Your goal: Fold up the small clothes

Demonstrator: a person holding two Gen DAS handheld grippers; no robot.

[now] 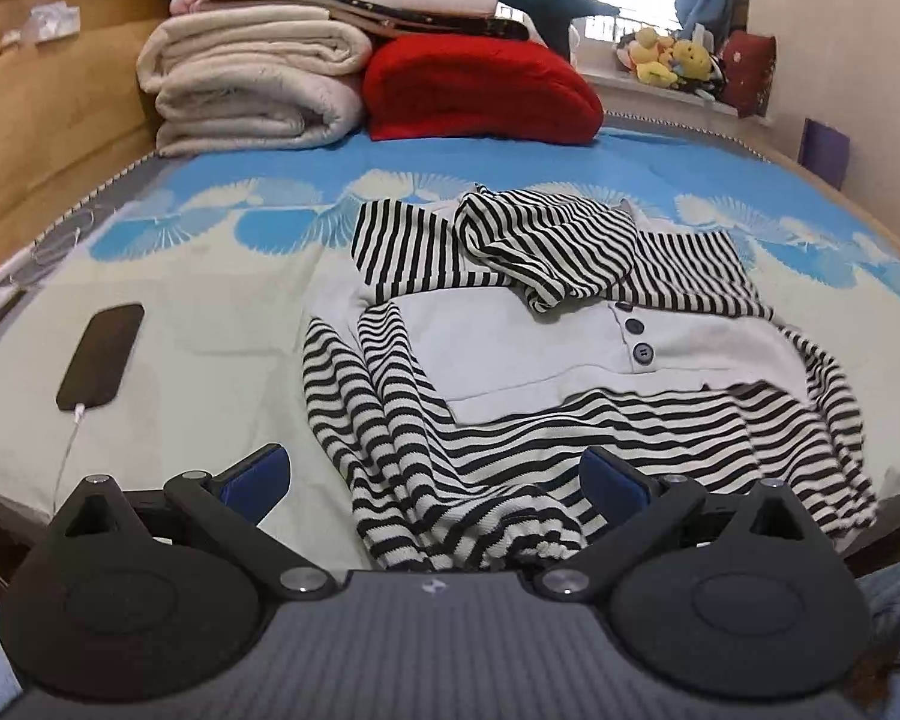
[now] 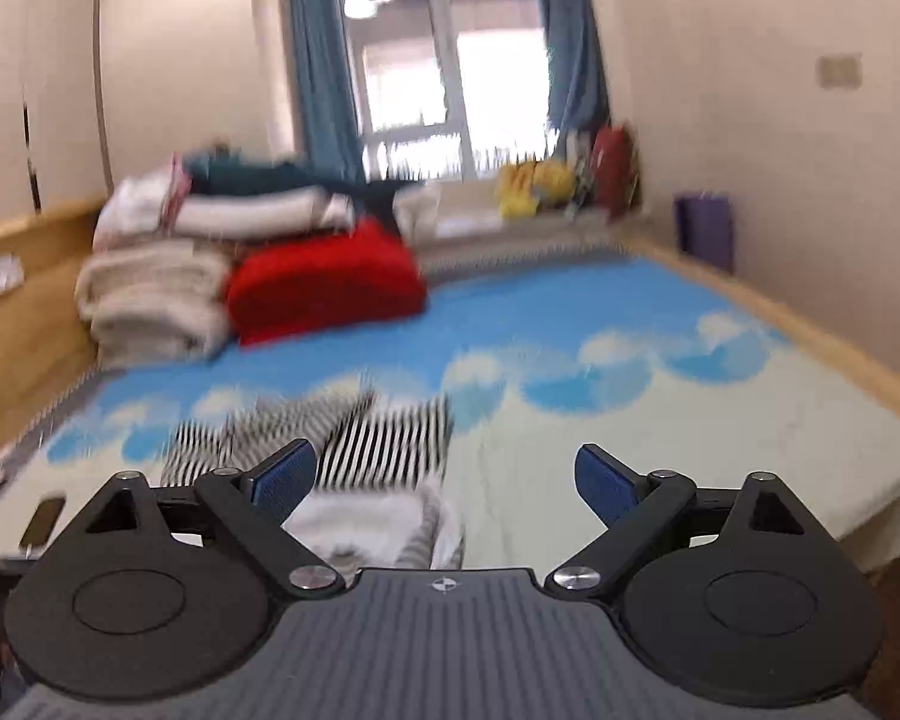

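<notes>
Striped garment [image 1: 510,360] (rumpled, near bed [image 1: 210,312] edge); left gripper [image 1: 435,480] and right gripper [image 2: 444,480], jaws apart, empty.

Motion blur smears the striped garment [image 2: 330,450] and phone [image 2: 42,521] in the right wrist view.

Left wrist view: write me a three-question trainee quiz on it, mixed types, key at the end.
1. True or false: the left gripper is clamped on the striped garment.
2. Multiple choice: what lies on the bed sheet left of the garment? A) a book B) a dark phone with a white cable C) a plush toy
3. Fill in: beside the stack of cream blankets sits a folded ____ blanket.

Key
1. False: both fingers stand wide apart, with nothing between them.
2. B, the phone.
3. Red: the red blanket.
</notes>
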